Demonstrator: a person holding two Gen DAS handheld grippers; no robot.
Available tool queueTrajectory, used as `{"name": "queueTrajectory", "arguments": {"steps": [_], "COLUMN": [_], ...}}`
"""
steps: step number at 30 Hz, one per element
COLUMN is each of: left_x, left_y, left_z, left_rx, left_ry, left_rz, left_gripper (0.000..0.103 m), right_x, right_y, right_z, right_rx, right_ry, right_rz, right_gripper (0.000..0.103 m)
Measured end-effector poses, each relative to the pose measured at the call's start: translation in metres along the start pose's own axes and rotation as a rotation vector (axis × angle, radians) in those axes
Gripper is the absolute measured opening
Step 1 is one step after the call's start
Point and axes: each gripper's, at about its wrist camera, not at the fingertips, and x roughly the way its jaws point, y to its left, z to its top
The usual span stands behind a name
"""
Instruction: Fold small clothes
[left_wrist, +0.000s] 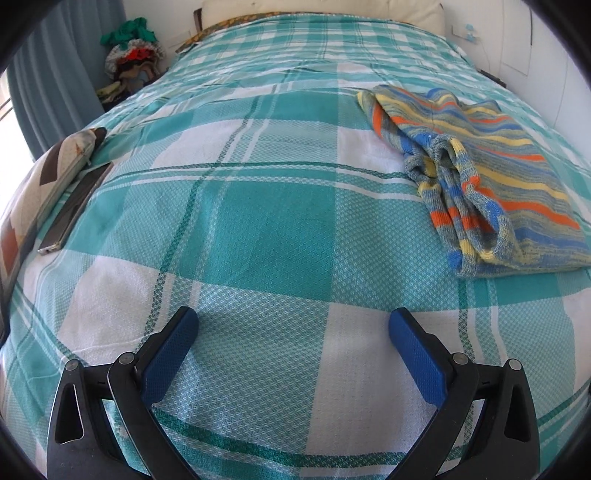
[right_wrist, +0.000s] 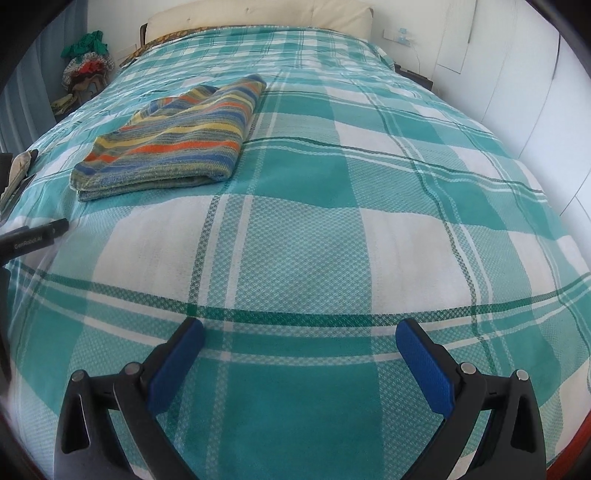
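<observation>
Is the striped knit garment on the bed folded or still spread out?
Folded: the striped knit garment lies in a compact stacked rectangle with doubled edges, sleeve tucked on top.

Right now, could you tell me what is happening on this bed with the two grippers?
A person is folding small clothes with two handheld grippers. A striped knitted garment in blue, yellow and orange lies folded into a compact stack on the teal and white checked bedspread. Neither gripper is touching it: the left gripper and the right gripper both hover open over bare bedspread, holding nothing. A slim dark device lies by a patterned pouch at the bed's left edge.
</observation>
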Motion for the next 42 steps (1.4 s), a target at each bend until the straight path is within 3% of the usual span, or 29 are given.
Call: {"name": "queueTrajectory", "arguments": {"steps": [42], "left_x": [0.001], "left_y": [0.001], "left_z": [0.000], "left_rx": [0.002], "left_ry": [0.000], "left_rz": [-0.005], "left_gripper": [0.103], "right_x": [0.011], "right_y": [-0.001], "right_z": [-0.003], "right_rx": [0.033], "right_ry": [0.010], "right_rz": [0.007], "right_gripper": [0.103]}}
